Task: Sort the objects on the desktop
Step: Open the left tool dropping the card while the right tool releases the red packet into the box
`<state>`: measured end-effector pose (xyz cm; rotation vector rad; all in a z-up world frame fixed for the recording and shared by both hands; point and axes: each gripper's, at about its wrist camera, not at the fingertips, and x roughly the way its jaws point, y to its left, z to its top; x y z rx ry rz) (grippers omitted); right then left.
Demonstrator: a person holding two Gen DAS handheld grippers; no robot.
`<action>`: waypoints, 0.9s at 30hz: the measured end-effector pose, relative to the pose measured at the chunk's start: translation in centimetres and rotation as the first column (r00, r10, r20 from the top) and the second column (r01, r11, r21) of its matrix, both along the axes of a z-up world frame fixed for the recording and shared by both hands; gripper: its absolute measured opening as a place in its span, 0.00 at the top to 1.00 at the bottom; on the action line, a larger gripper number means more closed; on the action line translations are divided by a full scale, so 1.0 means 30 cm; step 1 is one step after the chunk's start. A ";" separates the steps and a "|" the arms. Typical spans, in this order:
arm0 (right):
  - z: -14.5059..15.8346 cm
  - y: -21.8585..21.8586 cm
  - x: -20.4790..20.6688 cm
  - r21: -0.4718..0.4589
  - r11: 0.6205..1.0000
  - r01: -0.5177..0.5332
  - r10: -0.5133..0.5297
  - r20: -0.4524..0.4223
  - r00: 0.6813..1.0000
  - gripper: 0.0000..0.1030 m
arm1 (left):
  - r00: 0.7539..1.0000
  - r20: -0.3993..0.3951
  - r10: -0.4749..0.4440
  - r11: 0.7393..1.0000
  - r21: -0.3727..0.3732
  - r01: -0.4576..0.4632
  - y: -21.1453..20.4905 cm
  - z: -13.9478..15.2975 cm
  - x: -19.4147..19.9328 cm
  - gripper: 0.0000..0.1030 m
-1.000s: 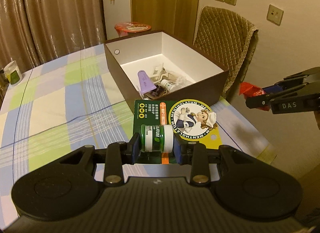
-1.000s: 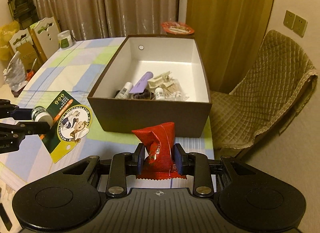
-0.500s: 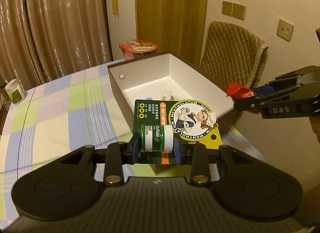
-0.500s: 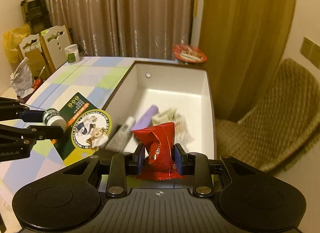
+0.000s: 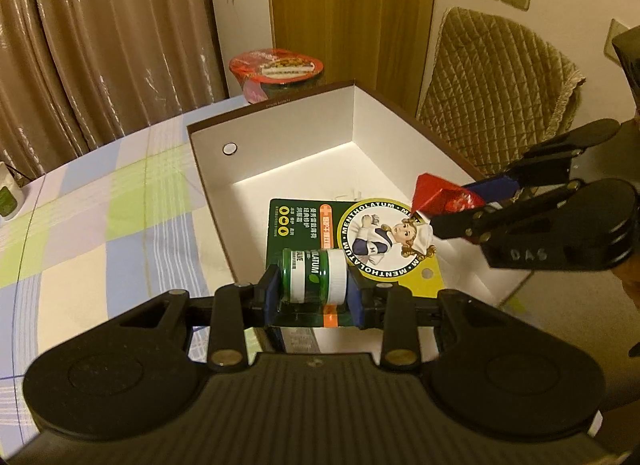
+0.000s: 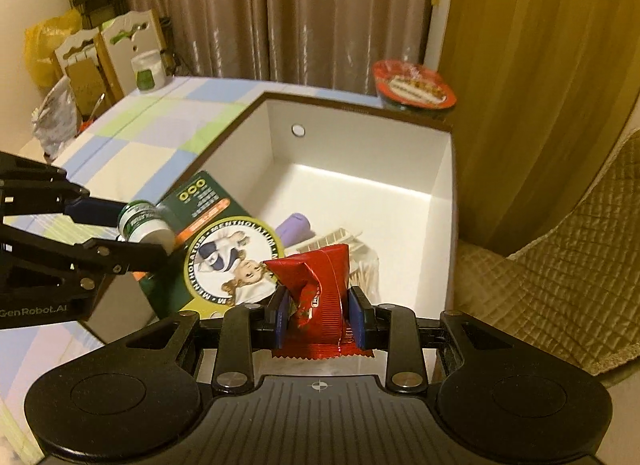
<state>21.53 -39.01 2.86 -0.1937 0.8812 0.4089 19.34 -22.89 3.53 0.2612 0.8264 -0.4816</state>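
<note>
We hold the left gripper (image 5: 314,299) over the near wall of the open box (image 5: 276,113), its pads pressed onto the small green jar of the Mentholatum blister card (image 5: 352,237); the card hangs out over the box interior. Our right gripper (image 6: 320,321) pinches a crumpled red wrapper (image 6: 316,293) between its blue pads, above the box's near end, just beside the card. The box stands at the table's (image 5: 100,201) far right corner, brown outside, white inside. On its floor we see a purple tube (image 6: 296,227) and a pale plastic clip (image 6: 334,237) among some clear packets, partly hidden by the wrapper. An instant noodle bowl (image 6: 414,85) sits behind the box's far wall. A quilted chair (image 5: 496,81) stands off the table's right edge.
</note>
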 end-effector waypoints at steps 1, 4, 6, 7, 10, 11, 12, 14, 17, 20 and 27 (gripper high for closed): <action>-0.006 0.000 0.009 -0.003 1.000 -0.002 0.002 -0.003 1.000 0.70 | 1.000 -0.005 0.001 1.000 0.002 -0.001 -0.004 -0.008 0.012 0.71; -0.028 -0.001 0.036 -0.009 1.000 -0.005 0.005 -0.014 1.000 0.70 | 1.000 -0.020 0.003 1.000 0.007 -0.003 -0.008 -0.031 0.041 0.71; -0.035 0.001 0.047 -0.011 1.000 -0.005 0.005 -0.021 1.000 0.70 | 1.000 -0.029 0.003 1.000 0.010 -0.003 -0.008 -0.042 0.056 0.71; -0.039 0.001 0.053 -0.012 1.000 -0.006 0.005 -0.024 1.000 0.70 | 0.999 -0.033 0.004 1.000 0.011 -0.003 -0.006 -0.048 0.064 0.71; -0.049 0.003 0.071 -0.014 1.000 -0.004 0.003 -0.031 1.000 0.70 | 0.999 -0.038 0.000 1.000 0.014 0.000 -0.007 -0.056 0.082 0.71; -0.050 0.004 0.077 -0.015 1.000 -0.003 0.002 -0.031 1.000 0.70 | 0.999 -0.039 -0.001 1.000 0.015 0.002 -0.007 -0.057 0.088 0.71; -0.051 0.005 0.083 -0.015 1.000 -0.002 0.002 -0.032 0.999 0.70 | 0.999 -0.039 -0.001 1.000 0.015 0.002 -0.006 -0.058 0.094 0.71; -0.050 0.006 0.097 -0.016 1.000 0.000 0.000 -0.031 1.000 0.70 | 0.999 -0.039 -0.003 1.000 0.018 0.003 -0.007 -0.058 0.104 0.71; -0.050 0.003 0.125 -0.021 1.000 0.006 -0.007 -0.027 1.000 0.70 | 0.999 -0.037 -0.004 1.000 0.022 0.005 -0.013 -0.058 0.125 0.71; -0.049 -0.001 0.153 -0.026 1.000 0.013 -0.013 -0.022 1.000 0.70 | 0.999 -0.033 -0.007 1.000 0.026 0.008 -0.023 -0.057 0.152 0.71; -0.046 -0.012 0.204 -0.025 0.999 0.022 -0.022 -0.015 1.000 0.70 | 0.999 -0.036 -0.014 0.999 0.042 0.016 -0.058 -0.064 0.220 0.70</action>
